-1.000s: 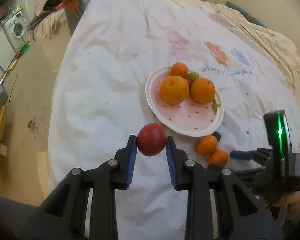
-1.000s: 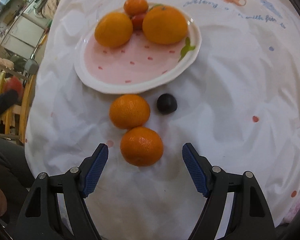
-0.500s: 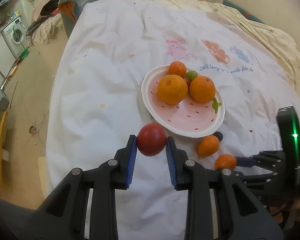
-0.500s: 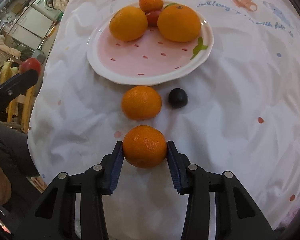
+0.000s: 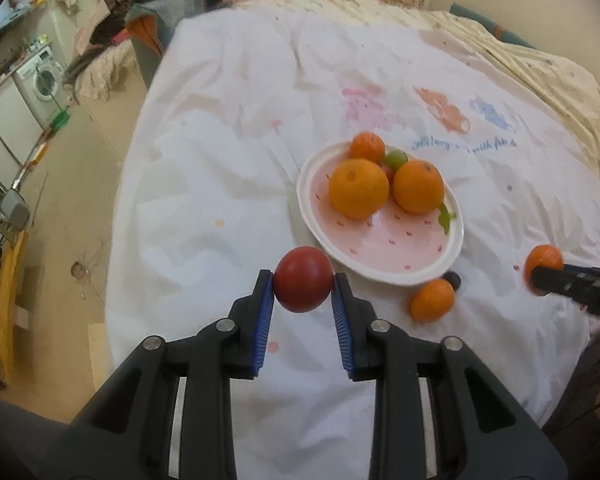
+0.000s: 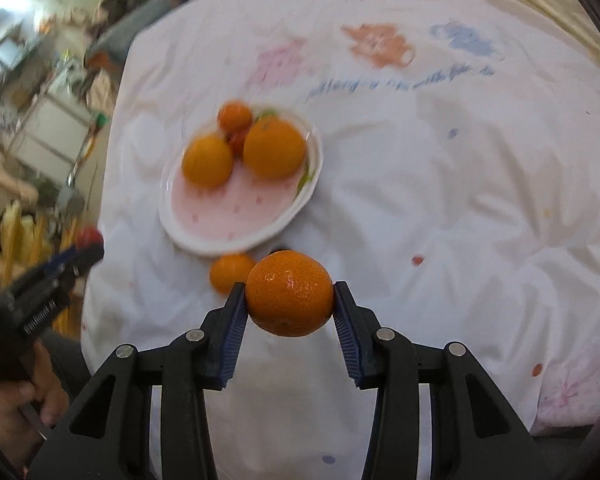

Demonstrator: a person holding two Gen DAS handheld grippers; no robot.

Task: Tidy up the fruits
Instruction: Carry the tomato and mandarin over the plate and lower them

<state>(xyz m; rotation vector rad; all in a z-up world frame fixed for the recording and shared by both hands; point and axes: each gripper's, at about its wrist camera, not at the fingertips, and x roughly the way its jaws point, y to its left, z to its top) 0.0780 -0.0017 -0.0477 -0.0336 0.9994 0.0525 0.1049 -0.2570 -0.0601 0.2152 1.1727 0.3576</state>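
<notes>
My left gripper is shut on a red fruit, held above the white sheet just left of the pink plate. The plate holds two big oranges, a small orange, a green fruit and a small red one. My right gripper is shut on a mandarin, lifted above the sheet; it also shows at the right in the left wrist view. Another mandarin and a small dark fruit lie on the sheet by the plate's near rim.
The white printed sheet covers a bed that drops off to the floor at the left. A washing machine and cluttered furniture stand far left. A yellow wooden frame stands at the left edge.
My right gripper closed on the nearest mandarin and lifted it off the sheet, moving back and up. My left gripper still holds the red fruit and has barely moved.
</notes>
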